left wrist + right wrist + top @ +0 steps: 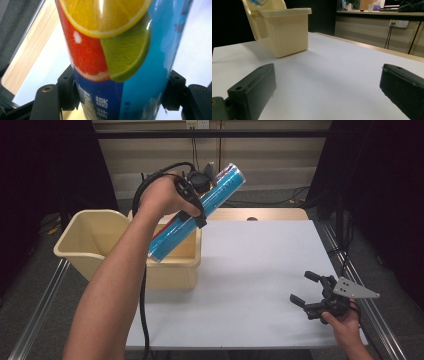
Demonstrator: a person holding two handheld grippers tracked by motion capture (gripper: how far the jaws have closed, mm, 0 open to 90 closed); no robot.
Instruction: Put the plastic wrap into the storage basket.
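Blue and glossy, the tall snack tube [200,212] with citrus slices printed on it hangs tilted in the air, its lower end just over the open top of the cream plastic bin [90,245], its upper end pointing away and to the right. We see our left tool [192,202] clamped across the tube's middle; in the left gripper view both black jaws press against the sides of the tube [120,62]. We judge the job to be dropping the tube into the bin: the pickup is done and the tube is above the opening. What is left is to lower it inside and let go. Our left forearm rises steeply from the bottom edge of the high view, wrist bent so the hand [160,195] sits above the bin's far right corner. The bin stands at the left edge of the white tabletop [260,270]. Our right tool [305,287] rests low near the tabletop's front right corner, jaws spread wide with nothing between them, the right hand [345,322] behind it.
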